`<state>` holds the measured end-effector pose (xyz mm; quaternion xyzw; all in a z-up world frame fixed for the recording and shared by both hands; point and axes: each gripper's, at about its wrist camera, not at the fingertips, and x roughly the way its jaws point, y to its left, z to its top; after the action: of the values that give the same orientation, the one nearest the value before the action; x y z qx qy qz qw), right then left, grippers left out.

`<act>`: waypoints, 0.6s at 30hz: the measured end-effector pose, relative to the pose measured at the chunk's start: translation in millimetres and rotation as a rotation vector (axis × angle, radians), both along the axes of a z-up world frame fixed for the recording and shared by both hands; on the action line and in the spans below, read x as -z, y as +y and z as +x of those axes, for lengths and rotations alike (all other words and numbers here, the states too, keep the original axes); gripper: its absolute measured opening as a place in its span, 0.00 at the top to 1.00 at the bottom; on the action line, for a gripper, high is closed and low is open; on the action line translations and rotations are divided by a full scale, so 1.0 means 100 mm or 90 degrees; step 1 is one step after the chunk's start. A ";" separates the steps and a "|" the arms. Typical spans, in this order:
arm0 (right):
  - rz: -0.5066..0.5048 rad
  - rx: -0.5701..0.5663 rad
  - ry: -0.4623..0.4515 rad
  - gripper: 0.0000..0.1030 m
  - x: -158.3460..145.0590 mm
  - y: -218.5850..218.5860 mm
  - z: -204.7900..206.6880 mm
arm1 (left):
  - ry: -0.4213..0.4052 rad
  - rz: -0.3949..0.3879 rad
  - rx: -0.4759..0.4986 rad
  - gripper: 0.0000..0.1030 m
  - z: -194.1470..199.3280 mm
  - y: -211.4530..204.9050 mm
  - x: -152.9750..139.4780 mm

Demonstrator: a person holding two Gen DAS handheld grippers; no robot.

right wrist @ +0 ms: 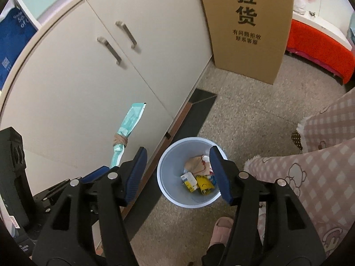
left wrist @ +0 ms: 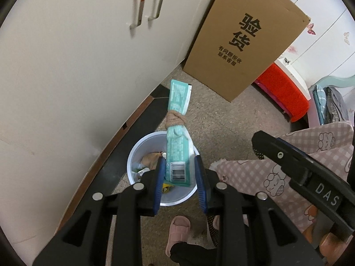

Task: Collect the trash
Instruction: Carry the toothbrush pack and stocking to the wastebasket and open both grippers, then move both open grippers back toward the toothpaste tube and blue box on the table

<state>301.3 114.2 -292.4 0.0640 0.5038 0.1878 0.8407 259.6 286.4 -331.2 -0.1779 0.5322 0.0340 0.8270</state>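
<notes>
A long teal packet (left wrist: 178, 119), bound round its middle with a tan band, sticks up from my left gripper (left wrist: 179, 161), whose blue pads are shut on its barcode end. It hangs over a white waste bin (left wrist: 137, 153) on the floor. In the right wrist view the same packet (right wrist: 131, 119) shows to the left in front of the cabinet. My right gripper (right wrist: 178, 150) stands open above the bin (right wrist: 170, 177), nothing between its fingers. Yellow wrappers and crumpled paper (right wrist: 199, 177) lie at the bin's bottom.
A white two-door cabinet (right wrist: 99, 77) runs along the left, right beside the bin. A tall cardboard box (right wrist: 246, 28) stands behind, a red stool (right wrist: 319, 51) beyond it. A person's leg in pink checked pyjamas (right wrist: 310, 177) and a pink slipper (right wrist: 221, 230) are at the right.
</notes>
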 end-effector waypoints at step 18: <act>0.056 0.062 -0.075 0.43 -0.63 -0.55 -0.26 | -0.054 0.028 -0.036 0.24 -0.15 -0.28 -0.53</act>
<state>275.1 59.7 -229.0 0.1141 0.4410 0.1719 0.8734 244.6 258.2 -278.7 -0.1762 0.4904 0.0613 0.8513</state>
